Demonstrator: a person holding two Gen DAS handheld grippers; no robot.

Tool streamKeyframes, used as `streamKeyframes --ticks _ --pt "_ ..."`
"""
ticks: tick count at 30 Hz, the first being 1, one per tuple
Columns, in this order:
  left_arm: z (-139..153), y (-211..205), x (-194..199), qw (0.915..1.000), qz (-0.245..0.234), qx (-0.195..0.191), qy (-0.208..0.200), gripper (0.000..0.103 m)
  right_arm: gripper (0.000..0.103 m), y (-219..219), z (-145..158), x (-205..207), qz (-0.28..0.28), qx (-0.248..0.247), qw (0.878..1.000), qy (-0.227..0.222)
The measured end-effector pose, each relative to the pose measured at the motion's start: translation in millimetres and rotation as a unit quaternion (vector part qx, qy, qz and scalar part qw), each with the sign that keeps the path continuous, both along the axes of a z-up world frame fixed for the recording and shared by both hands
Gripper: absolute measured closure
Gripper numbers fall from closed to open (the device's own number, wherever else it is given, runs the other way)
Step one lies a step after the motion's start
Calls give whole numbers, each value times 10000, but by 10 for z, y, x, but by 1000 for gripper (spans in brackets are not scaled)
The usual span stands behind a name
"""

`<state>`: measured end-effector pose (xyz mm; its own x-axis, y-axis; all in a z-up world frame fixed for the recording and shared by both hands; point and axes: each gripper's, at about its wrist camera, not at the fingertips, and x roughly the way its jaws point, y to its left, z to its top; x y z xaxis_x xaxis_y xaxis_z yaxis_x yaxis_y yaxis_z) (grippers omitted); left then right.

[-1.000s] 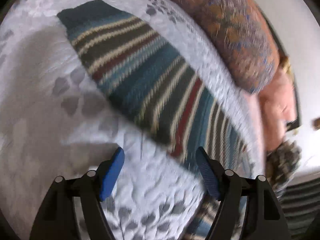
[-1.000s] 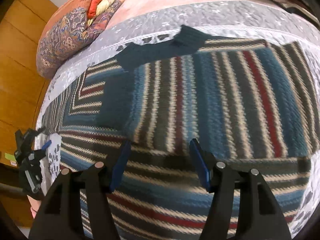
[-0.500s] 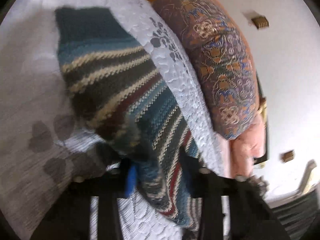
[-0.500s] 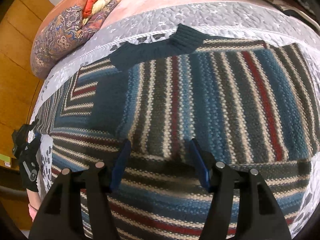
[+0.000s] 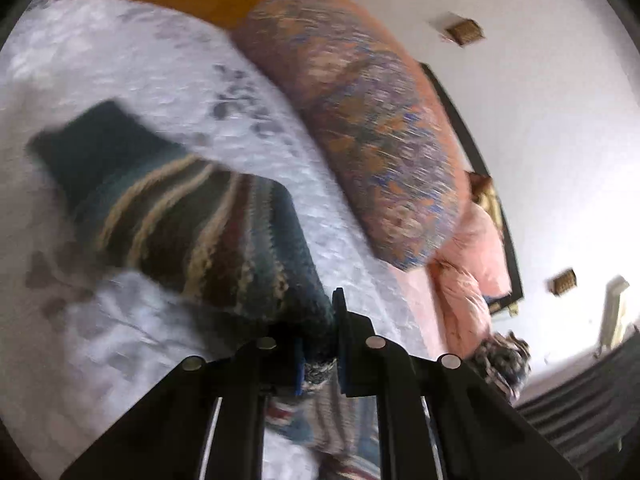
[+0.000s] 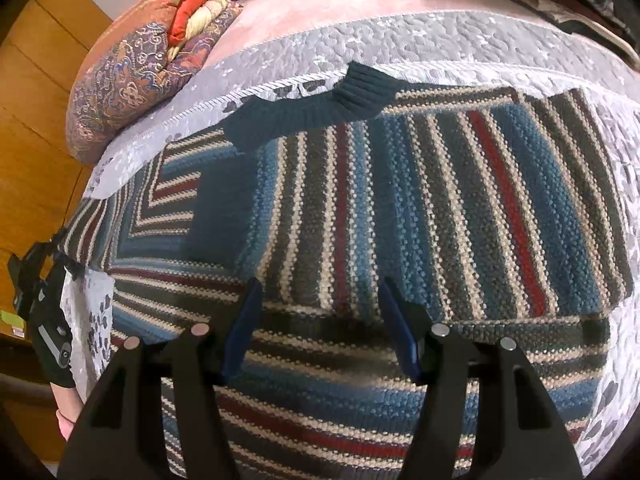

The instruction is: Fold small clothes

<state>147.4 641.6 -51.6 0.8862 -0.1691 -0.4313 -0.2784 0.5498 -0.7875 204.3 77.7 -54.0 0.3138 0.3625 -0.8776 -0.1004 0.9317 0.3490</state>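
A striped knit sweater point(image 6: 400, 208) in blue, grey, cream and red lies spread on a pale grey quilted bedspread point(image 6: 440, 40). One sleeve is folded across its body, dark cuff point(image 6: 320, 108) near the far edge. My right gripper point(image 6: 320, 320) hovers open just over the sweater's middle, nothing between its blue pads. In the left wrist view my left gripper point(image 5: 320, 344) is shut on the other sleeve point(image 5: 192, 232), which is lifted off the bedspread point(image 5: 140, 80) with its dark cuff hanging away. The left gripper point(image 6: 40, 304) also shows at the right view's left edge.
A paisley bolster pillow point(image 5: 360, 140) lies along the bed's far side, with a pink blanket point(image 5: 468, 280) beyond it. Folded colourful quilts point(image 6: 160, 40) sit at the back left. A wooden floor point(image 6: 32, 120) lies left of the bed. A hand point(image 6: 66, 412) holds the left gripper.
The left gripper closed on the sleeve and lifted it off the bedspread, tilting its view upward. The right gripper stayed open over the sweater, almost still.
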Motion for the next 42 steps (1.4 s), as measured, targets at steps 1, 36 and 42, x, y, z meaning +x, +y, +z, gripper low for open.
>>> streamKeyframes --ticks 1,36,42 --pt "67 -89 19 9999 -91 67 -69 92 43 3 16 -4 13 11 10000 -10" --pt "-507 -2428 419 9565 -2581 1042 875 89 43 21 195 -53 182 295 9993 -149" --pt "-266 -2207 23 9591 -2445 459 1349 66 43 250 348 72 379 298 9987 -163"
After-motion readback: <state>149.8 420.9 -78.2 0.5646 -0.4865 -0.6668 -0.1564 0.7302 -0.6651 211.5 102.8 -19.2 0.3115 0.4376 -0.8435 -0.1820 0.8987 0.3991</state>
